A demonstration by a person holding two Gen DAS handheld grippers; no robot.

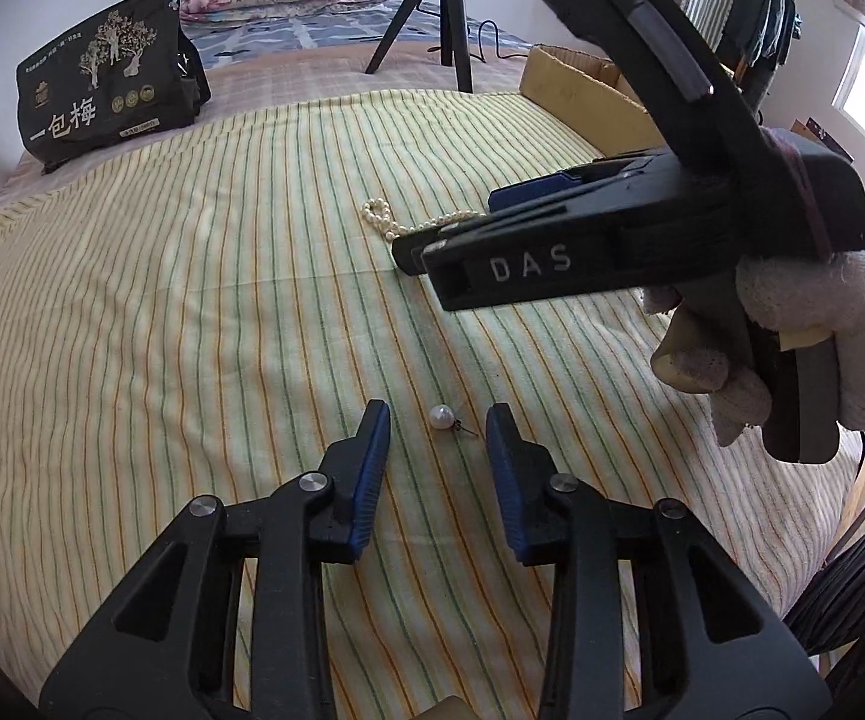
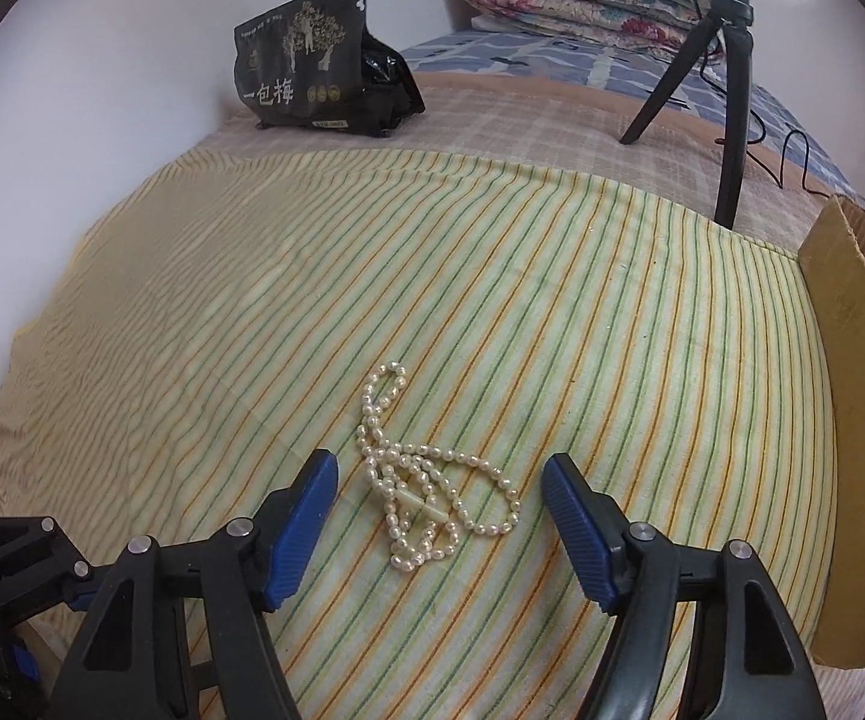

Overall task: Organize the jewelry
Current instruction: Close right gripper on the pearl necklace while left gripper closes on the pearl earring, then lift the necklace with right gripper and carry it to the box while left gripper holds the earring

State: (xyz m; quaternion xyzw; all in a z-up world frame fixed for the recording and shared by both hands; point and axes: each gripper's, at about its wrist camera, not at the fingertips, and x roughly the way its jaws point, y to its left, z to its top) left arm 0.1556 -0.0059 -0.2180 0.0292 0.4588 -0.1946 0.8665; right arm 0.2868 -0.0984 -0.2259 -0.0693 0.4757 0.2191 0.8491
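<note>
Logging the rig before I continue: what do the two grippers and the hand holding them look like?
Both grippers, left gripper and right gripper, have black plastic linkages with silver pivot pins and ribbed blue finger pads. The right one's black body carries white "DAS" lettering, and a whitish knit glove grips its handle.

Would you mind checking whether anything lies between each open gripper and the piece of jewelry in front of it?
Nothing visible does. The left gripper has only bare striped cloth between its open fingers and the pearl earring. The right gripper likewise faces the pearl necklace with its fingers open and nothing in the way.
</note>
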